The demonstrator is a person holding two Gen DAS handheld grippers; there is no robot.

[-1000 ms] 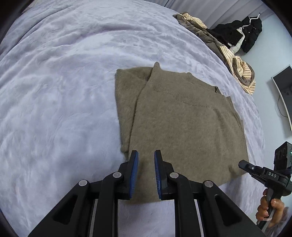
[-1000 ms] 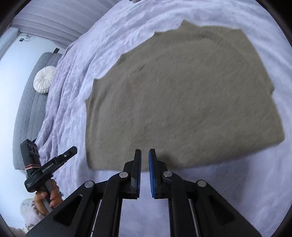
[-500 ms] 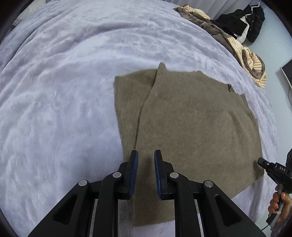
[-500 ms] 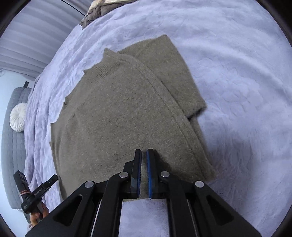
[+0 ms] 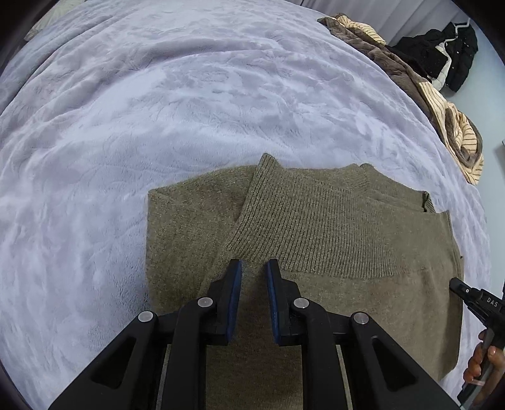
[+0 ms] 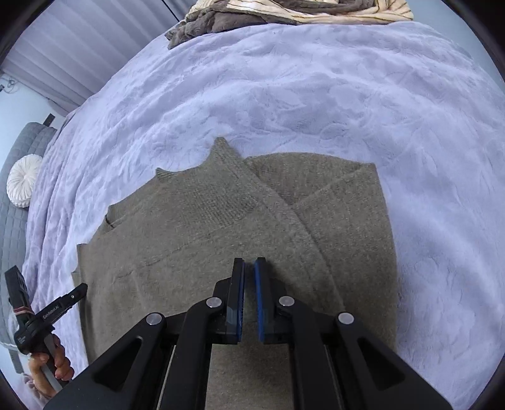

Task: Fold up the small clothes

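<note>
An olive-brown knit sweater [image 5: 315, 239] lies flat on the lavender bedspread [image 5: 157, 110], partly folded, with a ribbed band turned over its top. It also shows in the right wrist view [image 6: 195, 239]. My left gripper [image 5: 254, 268] hovers over the sweater's left part, jaws a little apart and empty. My right gripper [image 6: 249, 265] is over the sweater's middle, jaws nearly closed with a thin gap, nothing between them. Each gripper shows in the other's view: the right one [image 5: 473, 296] at the sweater's right edge, the left one [image 6: 53, 312] at its left edge.
A heap of brown and striped clothes [image 5: 442, 104] lies at the far edge of the bed, also in the right wrist view [image 6: 284, 12]. A black jacket [image 5: 454, 53] hangs beyond. A round white cushion [image 6: 23, 179] sits on a grey sofa at left.
Both grippers have moved in closer and lower over the sweater. The right gripper swung from the sweater's edge to above its middle. The sweater itself has not moved.
</note>
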